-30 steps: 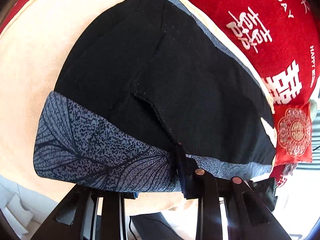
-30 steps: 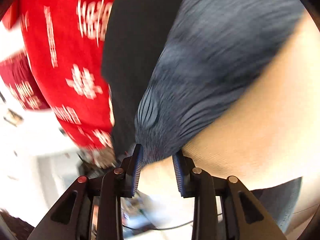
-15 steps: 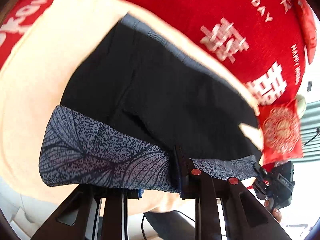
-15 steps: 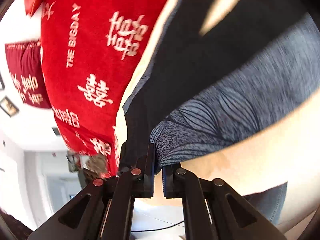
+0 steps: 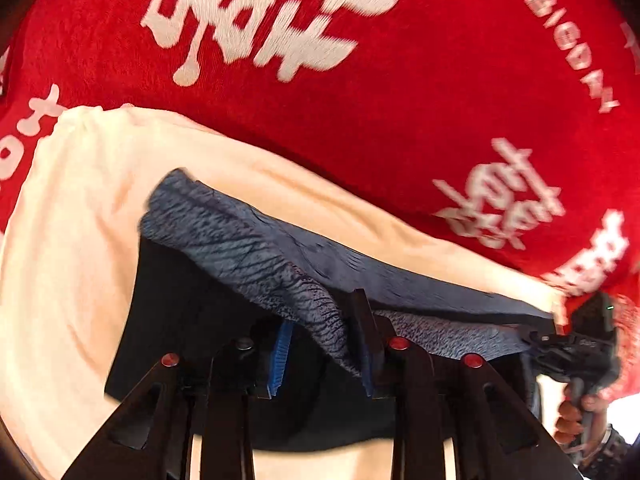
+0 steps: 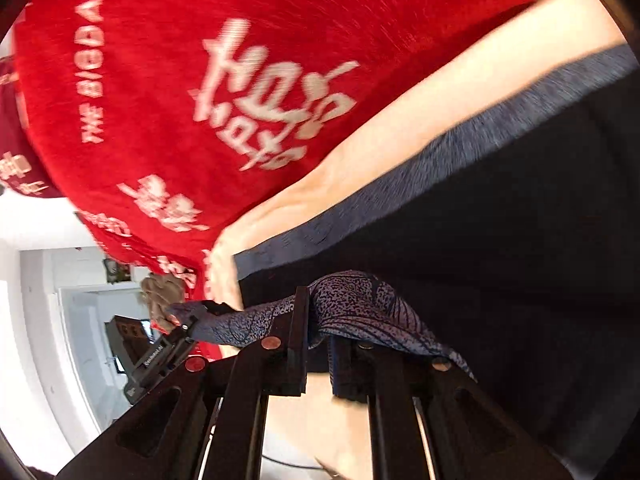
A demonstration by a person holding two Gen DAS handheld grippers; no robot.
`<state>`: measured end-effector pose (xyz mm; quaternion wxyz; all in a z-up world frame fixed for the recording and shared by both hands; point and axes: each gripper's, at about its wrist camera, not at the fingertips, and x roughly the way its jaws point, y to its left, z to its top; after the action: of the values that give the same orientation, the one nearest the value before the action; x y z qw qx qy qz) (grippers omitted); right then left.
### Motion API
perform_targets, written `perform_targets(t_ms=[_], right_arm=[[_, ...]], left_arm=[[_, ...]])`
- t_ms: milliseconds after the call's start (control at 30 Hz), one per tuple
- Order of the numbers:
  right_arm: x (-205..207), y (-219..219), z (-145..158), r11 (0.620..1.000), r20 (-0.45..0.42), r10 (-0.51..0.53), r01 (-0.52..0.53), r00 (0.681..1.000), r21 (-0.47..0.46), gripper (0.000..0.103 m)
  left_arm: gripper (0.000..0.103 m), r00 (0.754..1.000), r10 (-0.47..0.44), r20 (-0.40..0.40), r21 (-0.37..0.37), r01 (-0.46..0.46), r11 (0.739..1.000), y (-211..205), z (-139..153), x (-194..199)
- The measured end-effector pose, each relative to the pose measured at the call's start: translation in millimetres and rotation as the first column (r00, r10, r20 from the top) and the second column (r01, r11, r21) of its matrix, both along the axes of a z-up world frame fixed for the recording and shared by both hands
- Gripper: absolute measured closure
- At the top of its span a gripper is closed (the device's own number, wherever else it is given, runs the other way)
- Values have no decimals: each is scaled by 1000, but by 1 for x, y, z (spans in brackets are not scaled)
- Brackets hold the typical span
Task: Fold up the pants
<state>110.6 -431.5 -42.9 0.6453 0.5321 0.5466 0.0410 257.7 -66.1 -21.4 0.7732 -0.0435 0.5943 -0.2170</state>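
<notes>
The pants [image 5: 180, 320] are black with a blue-grey leaf-patterned band [image 5: 248, 248], and they lie on a cream cloth [image 5: 80, 240]. My left gripper [image 5: 322, 344] holds that band lifted over the black part; its jaws are opening slightly with the fabric still bunched between them. The right gripper [image 6: 320, 320] pinches the band's other end [image 6: 360, 300], its jaws also easing open a little around the fabric. The band hangs stretched between both grippers. Each shows in the other's view: the right gripper [image 5: 568, 344] at the far right, the left gripper [image 6: 168, 348] at the lower left.
A red blanket [image 5: 360, 100] with white characters rises just beyond the cream cloth [image 6: 400, 120]. A person's hand [image 5: 576, 412] grips the right tool's handle. A white room with a doorway [image 6: 80, 320] and a beige bundle [image 6: 160, 292] lie past the left edge.
Both grippers have carried the patterned band forward over the black cloth toward the red blanket. The right gripper, open a second ago, has closed on the band's end.
</notes>
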Motion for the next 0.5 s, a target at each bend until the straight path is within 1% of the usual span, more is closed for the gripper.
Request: perform_targets(t_ms=[100, 133, 200, 233, 267, 300, 333, 367, 400, 433, 467, 500], right_arm=[[27, -2, -40, 998, -73, 53, -56, 996, -40, 91], [31, -2, -46, 997, -77, 58, -61, 995, -45, 91], [35, -1, -43, 995, -67, 77, -82, 995, -62, 89], [35, 1, -38, 992, -59, 98, -102, 993, -74, 84], [33, 3, -28, 987, -46, 121, -126, 992, -105, 69], [32, 7, -16, 978, -31, 151, -153, 988, -140, 57], [32, 11, -5, 970, -21, 178, -179, 984, -167, 34], [31, 16, 8, 956, -17, 209, -208, 978, -209, 23], [30, 23, 21, 938, -15, 236, -232, 972, -256, 23], [30, 34, 33, 915, -8, 287, -277, 958, -293, 23], [31, 45, 39, 899, -5, 328, -313, 945, -305, 25], [33, 55, 41, 883, -3, 367, -349, 930, -312, 30]], left_arm=[[72, 1000, 22, -4, 104, -22, 994, -15, -35, 18], [72, 1000, 28, 0, 121, -28, 992, -17, -41, 21], [72, 999, 50, 9, 128, -50, 990, -17, -40, 25], [72, 998, 62, 5, 128, -62, 990, -14, -34, 24], [72, 997, 75, 9, 129, -76, 989, -11, -27, 23], [72, 996, 88, 24, 133, -90, 987, -6, -17, 20], [72, 995, 96, 40, 144, -101, 984, -2, -7, 18], [72, 993, 97, 65, 163, -106, 981, 2, 5, 14], [71, 993, 89, 82, 183, -103, 978, 4, 12, 9], [51, 994, 68, 88, 210, -85, 974, 3, 16, 4], [35, 996, 46, 82, 231, -64, 971, 0, 16, -1], [24, 997, 19, 78, 248, -38, 968, -5, 13, -7]])
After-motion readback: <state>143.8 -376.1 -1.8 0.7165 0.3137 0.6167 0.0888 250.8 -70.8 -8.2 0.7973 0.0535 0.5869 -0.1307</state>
